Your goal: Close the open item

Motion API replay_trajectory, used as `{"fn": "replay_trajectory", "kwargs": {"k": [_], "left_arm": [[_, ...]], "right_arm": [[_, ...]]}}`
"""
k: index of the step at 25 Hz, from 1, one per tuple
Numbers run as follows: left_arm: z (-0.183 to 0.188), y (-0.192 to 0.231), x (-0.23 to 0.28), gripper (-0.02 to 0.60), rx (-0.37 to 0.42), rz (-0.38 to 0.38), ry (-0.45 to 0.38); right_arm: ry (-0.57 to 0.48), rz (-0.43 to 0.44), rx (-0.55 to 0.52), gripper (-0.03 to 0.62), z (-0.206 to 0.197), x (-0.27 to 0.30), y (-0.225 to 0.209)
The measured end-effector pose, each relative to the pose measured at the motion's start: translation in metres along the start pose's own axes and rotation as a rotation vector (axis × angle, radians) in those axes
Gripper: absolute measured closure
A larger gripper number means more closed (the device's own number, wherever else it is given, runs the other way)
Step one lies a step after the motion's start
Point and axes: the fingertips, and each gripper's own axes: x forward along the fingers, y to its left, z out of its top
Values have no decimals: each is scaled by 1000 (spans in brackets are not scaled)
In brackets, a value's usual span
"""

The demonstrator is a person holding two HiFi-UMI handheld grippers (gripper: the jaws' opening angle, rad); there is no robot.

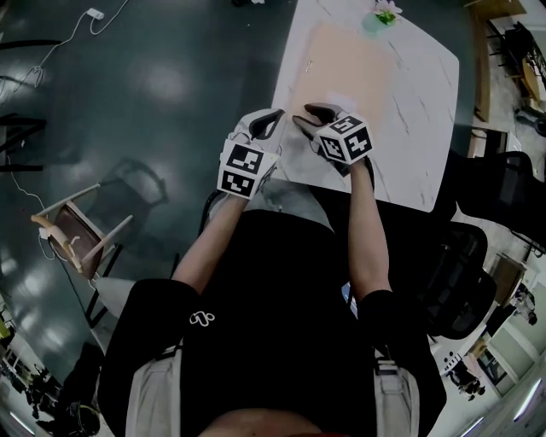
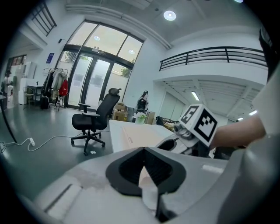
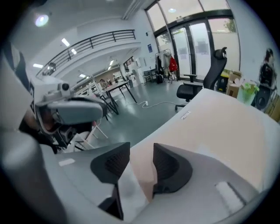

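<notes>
A flat beige mat-like item lies on the white marble table, and it also shows in the right gripper view. No open item can be made out on it. Both grippers hover side by side over the table's near edge. My left gripper is shut, its pads meeting at the tips with nothing between them. My right gripper stands open, with a clear gap between its dark pads and only the mat behind it. Neither gripper touches the mat.
A small potted plant stands at the table's far edge. A black office chair is on the floor beyond the table. A wooden chair stands to my left, dark chairs to my right.
</notes>
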Motion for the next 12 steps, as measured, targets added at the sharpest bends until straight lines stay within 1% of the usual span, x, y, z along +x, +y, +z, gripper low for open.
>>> {"fn": "replay_trajectory", "kwargs": {"k": [2,4,8,9,12], "left_arm": [[0,1,5,581,-7,1,2],[-1,4,11,581,-8,6,12],[5,12,21,581,-13,27,24],[7,13,23,581,-14,32,25],[15,19,30,581,-17,48,21]], "right_arm": [[-39,12,79,469,7,-4,-12],[-57,-17,106,521,14,-5,-28],[-44,-87,91,594,26,-3,-56],[-47,-103,87,603,30,-3,-63],[-53,-155,70,603,45,0,-84]]}}
